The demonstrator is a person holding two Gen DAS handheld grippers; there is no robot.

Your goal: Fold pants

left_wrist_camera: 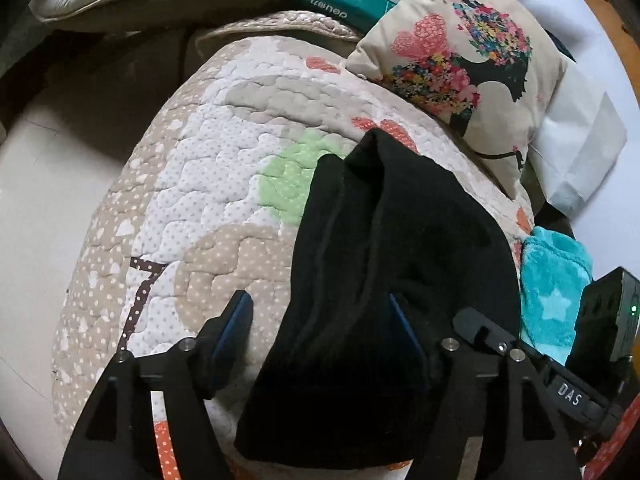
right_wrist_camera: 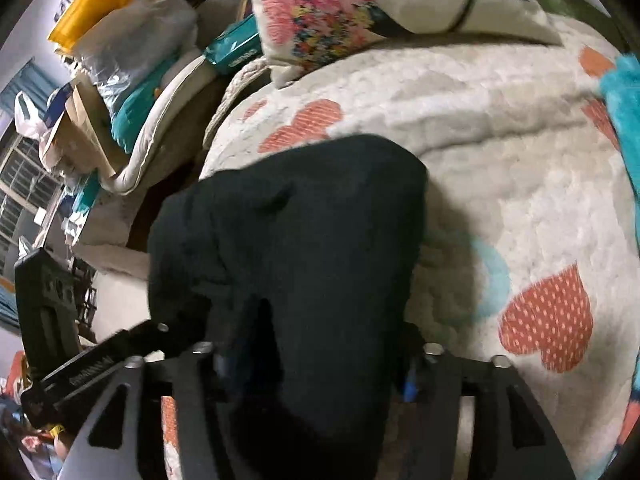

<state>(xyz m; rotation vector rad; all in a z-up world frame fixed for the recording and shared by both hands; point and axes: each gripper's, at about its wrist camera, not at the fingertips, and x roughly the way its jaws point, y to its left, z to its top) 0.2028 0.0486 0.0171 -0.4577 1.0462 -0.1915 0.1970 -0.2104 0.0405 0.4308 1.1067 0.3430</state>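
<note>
The black pants (left_wrist_camera: 384, 264) lie folded into a thick bundle on a quilted bedspread (left_wrist_camera: 208, 184) with hearts and dots. My left gripper (left_wrist_camera: 320, 320) is open, its blue-padded fingers (left_wrist_camera: 236, 328) standing wide either side of the bundle's near left part. In the right wrist view the pants (right_wrist_camera: 304, 232) bulge up between and over my right gripper (right_wrist_camera: 316, 364). Its jaws stand wide apart with the cloth lying between them. The other gripper's black body (right_wrist_camera: 48, 312) shows at the left edge, and the right gripper shows in the left wrist view (left_wrist_camera: 520, 352).
A floral cushion (left_wrist_camera: 464, 60) lies at the far side of the bedspread, with a turquoise fleece cloth (left_wrist_camera: 552, 284) at the right. A teal package (left_wrist_camera: 340, 0), padded mats and a white bag (left_wrist_camera: 580, 152) lie beyond. The bed edge drops to the floor (left_wrist_camera: 52, 184) at left.
</note>
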